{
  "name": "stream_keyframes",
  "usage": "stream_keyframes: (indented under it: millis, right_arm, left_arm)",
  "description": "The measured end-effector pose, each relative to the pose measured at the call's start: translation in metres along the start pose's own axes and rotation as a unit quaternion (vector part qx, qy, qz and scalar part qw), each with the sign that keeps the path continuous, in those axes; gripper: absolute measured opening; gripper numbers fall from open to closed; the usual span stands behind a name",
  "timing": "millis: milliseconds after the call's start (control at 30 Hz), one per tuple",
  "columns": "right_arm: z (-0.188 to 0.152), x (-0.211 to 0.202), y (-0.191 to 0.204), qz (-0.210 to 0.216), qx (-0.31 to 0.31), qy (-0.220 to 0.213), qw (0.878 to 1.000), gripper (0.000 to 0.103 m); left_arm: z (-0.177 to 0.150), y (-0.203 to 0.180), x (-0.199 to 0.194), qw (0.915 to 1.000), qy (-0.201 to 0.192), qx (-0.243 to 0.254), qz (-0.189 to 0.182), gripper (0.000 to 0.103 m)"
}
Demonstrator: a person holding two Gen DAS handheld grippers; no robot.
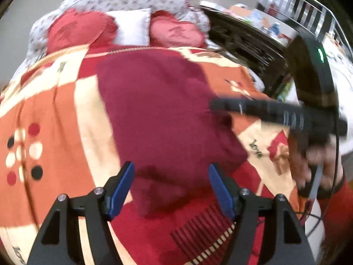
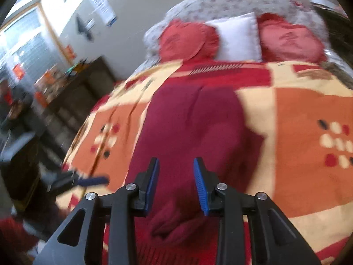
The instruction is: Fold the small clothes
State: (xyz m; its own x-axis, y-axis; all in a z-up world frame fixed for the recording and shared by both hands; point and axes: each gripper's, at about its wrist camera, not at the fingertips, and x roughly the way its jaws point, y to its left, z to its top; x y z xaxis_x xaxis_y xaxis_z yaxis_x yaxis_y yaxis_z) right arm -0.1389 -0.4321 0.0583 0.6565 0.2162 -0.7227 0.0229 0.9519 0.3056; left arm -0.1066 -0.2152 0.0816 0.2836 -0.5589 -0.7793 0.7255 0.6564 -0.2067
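A dark red garment lies spread on the patterned bedspread, its near end bunched. It also shows in the right wrist view. My left gripper is open and empty, hovering over the garment's near end. My right gripper is open and empty above the garment's near bunched end. The right gripper also shows blurred from the side in the left wrist view, over the garment's right edge. The left gripper shows as a blurred blue and black shape in the right wrist view.
The orange, cream and red bedspread covers the bed. Two red pillows and a white pillow lie at the head. Dark furniture stands to the right of the bed, a dark cluttered cabinet to its left.
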Motion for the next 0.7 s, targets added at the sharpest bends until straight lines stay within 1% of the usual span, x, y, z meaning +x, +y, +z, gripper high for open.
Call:
stream_keyframes:
  millis: [67, 133, 167, 200, 233, 300, 333, 433, 533, 600, 633, 667, 700]
  right_arm:
    - [-0.021, 0.012, -0.013, -0.055, 0.014, 0.029, 0.998, 0.048]
    - [-0.042, 0.015, -0.034, -0.058, 0.047, 0.033, 0.997, 0.049]
    - [-0.045, 0.014, -0.039, -0.051, 0.058, 0.032, 0.997, 0.055]
    - [-0.046, 0.01, -0.045, -0.034, 0.075, 0.024, 0.996, 0.056]
    - [-0.045, 0.003, -0.048, -0.022, 0.088, 0.015, 0.996, 0.057]
    - [-0.042, -0.008, -0.048, -0.014, 0.092, -0.006, 0.996, 0.057]
    - [-0.038, -0.014, -0.046, -0.015, 0.089, -0.021, 0.996, 0.058]
    - [-0.019, -0.027, -0.035, -0.044, 0.07, -0.065, 0.994, 0.059]
    - [-0.003, -0.022, -0.028, -0.043, 0.07, -0.081, 0.993, 0.06]
    - [0.0, -0.007, -0.03, -0.033, 0.081, -0.068, 0.994, 0.059]
    - [-0.002, 0.002, -0.032, -0.04, 0.085, -0.052, 0.994, 0.059]
    - [-0.007, 0.019, -0.04, -0.073, 0.099, -0.011, 0.992, 0.059]
    - [-0.012, 0.027, -0.045, -0.08, 0.107, 0.003, 0.991, 0.06]
  left_arm:
    - [-0.008, 0.004, 0.0, 0.9999, -0.006, -0.01, 0.001, 0.073]
    - [-0.012, 0.005, 0.01, 0.9999, -0.002, -0.012, 0.011, 0.073]
    - [-0.014, 0.006, 0.014, 0.9998, 0.002, -0.012, 0.013, 0.073]
    - [-0.014, 0.008, 0.017, 0.9998, 0.005, -0.013, 0.016, 0.073]
    - [-0.015, 0.011, 0.017, 0.9997, 0.006, -0.016, 0.019, 0.073]
    - [-0.009, 0.014, 0.024, 0.9994, 0.004, -0.024, 0.024, 0.073]
    - [-0.007, 0.016, 0.024, 0.9992, -0.001, -0.028, 0.028, 0.073]
    - [-0.006, 0.021, 0.021, 0.9984, -0.014, -0.037, 0.04, 0.073]
    - [-0.001, 0.025, 0.024, 0.9976, -0.016, -0.049, 0.047, 0.073]
    - [0.002, 0.026, 0.027, 0.9973, -0.017, -0.051, 0.05, 0.073]
    - [0.002, 0.026, 0.028, 0.9972, -0.017, -0.052, 0.051, 0.073]
    - [0.003, 0.026, 0.031, 0.9971, -0.015, -0.053, 0.052, 0.073]
    - [0.004, 0.027, 0.033, 0.9971, -0.014, -0.054, 0.051, 0.073]
